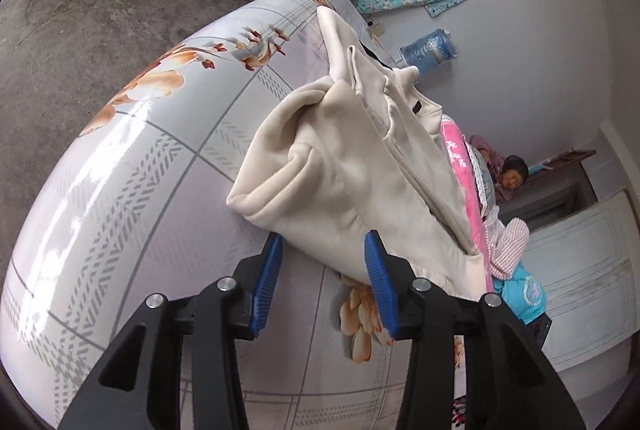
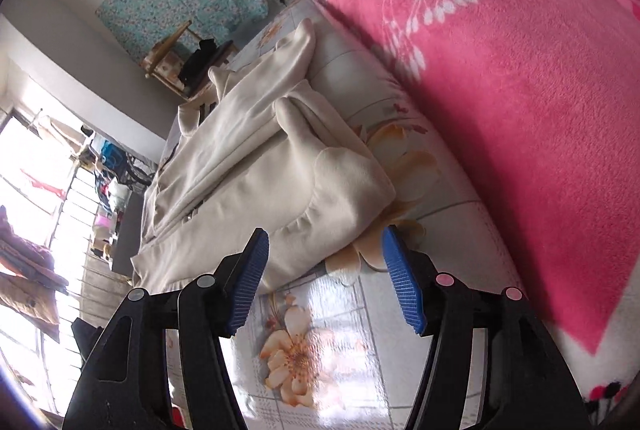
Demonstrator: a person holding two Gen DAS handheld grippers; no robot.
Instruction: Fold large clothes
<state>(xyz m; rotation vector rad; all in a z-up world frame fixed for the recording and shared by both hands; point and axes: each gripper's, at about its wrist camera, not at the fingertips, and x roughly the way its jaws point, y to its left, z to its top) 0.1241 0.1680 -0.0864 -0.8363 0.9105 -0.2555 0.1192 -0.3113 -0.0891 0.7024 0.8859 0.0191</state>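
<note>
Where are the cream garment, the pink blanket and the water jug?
cream garment (image 2: pixel 256 166), right wrist view, folded body.
pink blanket (image 2: pixel 520 90), right wrist view, fleece top.
water jug (image 1: pixel 430 48), left wrist view, blue barrel.

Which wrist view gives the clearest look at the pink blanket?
The right wrist view: the pink blanket fills its right side, showing the fleece texture and white leaf print beside the cream garment. The left wrist view shows only a thin pink strip behind the garment.
</note>
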